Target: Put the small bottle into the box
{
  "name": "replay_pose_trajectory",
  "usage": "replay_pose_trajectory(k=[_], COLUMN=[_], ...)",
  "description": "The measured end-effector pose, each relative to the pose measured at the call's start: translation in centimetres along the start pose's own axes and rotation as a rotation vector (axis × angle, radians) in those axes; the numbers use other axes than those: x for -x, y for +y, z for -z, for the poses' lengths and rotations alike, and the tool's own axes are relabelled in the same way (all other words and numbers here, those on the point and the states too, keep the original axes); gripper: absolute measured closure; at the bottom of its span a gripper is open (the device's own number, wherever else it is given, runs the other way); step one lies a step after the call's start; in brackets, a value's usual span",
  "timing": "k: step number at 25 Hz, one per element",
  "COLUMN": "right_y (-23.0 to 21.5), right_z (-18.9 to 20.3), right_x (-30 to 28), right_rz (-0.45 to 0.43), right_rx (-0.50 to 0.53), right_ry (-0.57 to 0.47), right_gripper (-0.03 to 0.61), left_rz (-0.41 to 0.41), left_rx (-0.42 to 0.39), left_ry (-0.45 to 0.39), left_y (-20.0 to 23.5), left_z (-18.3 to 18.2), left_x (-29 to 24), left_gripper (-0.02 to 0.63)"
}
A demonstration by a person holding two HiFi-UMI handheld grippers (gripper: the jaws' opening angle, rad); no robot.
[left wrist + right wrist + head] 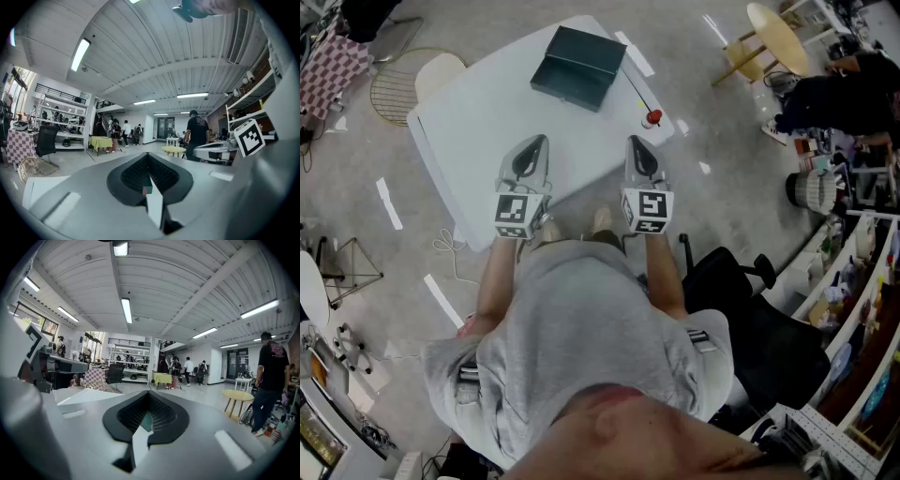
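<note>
Two grippers are held side by side over the near edge of the white table [478, 122], both pointing toward 12 o'clock in the head view. The left gripper [540, 141] has its jaws brought fully together; its own view shows the dark pads meeting along one seam with nothing between them. The right gripper [634, 141] is likewise fully closed and empty, with its pads meeting at the tip in its own view.

Task item locations, taking the table's middle as the dial centre:
- The small bottle [652, 118], red at the top, stands on the table at 3 o'clock, close to the right-hand edge. It lies at 1 o'clock from the right gripper's tip, near it but not touching.
- The box [579, 66], dark green, sits on the table at 1 o'clock, toward the far edge. It is apart from the bottle and from both grippers.

Off the table, a round wooden stool [776, 37] stands at 2 o'clock and a black chair [741, 319] at 5 o'clock.
</note>
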State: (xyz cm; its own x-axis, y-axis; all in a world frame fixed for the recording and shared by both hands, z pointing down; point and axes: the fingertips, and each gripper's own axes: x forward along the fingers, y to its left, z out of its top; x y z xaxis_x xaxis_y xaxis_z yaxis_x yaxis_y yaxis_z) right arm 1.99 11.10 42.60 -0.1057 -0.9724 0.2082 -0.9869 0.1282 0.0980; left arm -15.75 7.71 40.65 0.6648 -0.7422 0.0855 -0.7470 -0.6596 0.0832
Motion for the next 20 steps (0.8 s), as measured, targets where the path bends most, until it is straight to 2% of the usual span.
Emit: replay_pose_trajectory(k=[8,13,20], right_y=[1.0,0.7,-2.3], right_z=[-0.3,-0.1,0.8], right_x=[-0.3,-0.4,-0.8], right_rz=[0.01,0.052,0.091], right_rx=[-0.006,0.004,0.005], right_ry=[-0.004,0.014,0.033], right_gripper=[0.575,0.575,0.575], left_rz=[0.019,0.041,0.06], left_rx=[0.006,0.021,0.02], left_ry=[-0.008,-0.01,0.012], left_y=[1.0,1.4,0.5], left_z=[-0.2,0.1,0.8], left_x=[0.1,-0.1,-2.2], left_gripper=[0.601,0.602,0.603])
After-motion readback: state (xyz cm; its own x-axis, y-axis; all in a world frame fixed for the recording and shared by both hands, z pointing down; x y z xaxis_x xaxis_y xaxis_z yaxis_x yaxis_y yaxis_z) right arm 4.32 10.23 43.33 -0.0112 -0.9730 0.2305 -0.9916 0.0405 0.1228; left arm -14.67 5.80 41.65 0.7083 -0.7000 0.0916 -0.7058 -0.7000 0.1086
